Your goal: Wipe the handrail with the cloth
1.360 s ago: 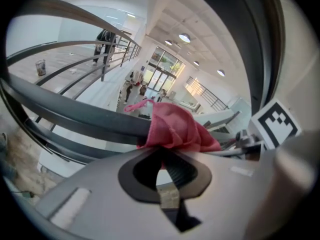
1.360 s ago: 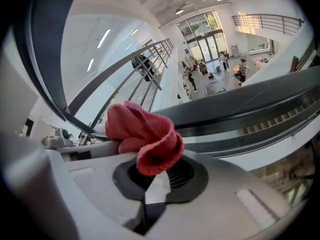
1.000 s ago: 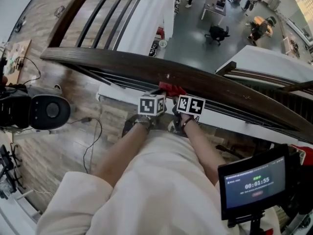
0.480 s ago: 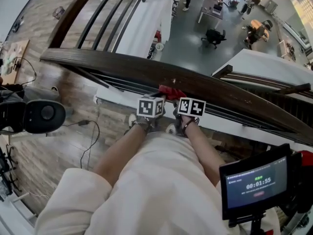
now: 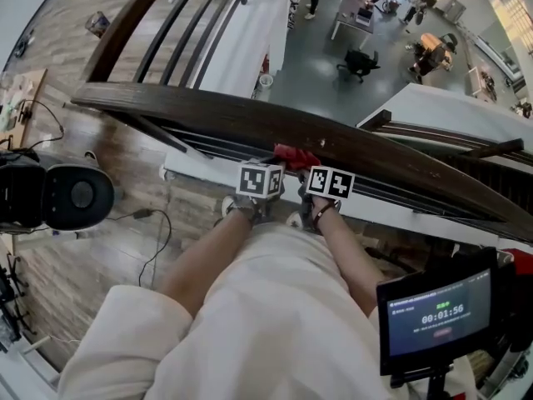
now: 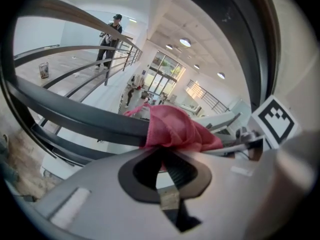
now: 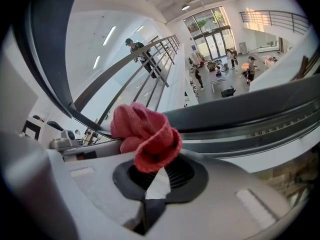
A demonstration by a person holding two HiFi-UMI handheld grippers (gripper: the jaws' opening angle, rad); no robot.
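- The left tongs [image 6: 163, 154] are closed on one end of the red cloth [image 6: 176, 129]; the fabric bunches out just past the tips.
- The right tongs [image 7: 154, 170] are clamped on the other end of the same cloth, which bulges in a rolled wad above the pads.
- In the head view both tongs sit side by side and point down at the dark wooden handrail [image 5: 208, 111], marker cubes uppermost.
- The cloth lies against the near edge of the handrail, stretched between the two sets of tips.
- Metal bars [image 5: 208, 144] run beneath the handrail.
- A lower floor with desks and people [image 5: 366, 23] shows beyond the rail.
- A small screen [image 5: 433, 315] stands at lower right; a black device [image 5: 58, 197] at left.
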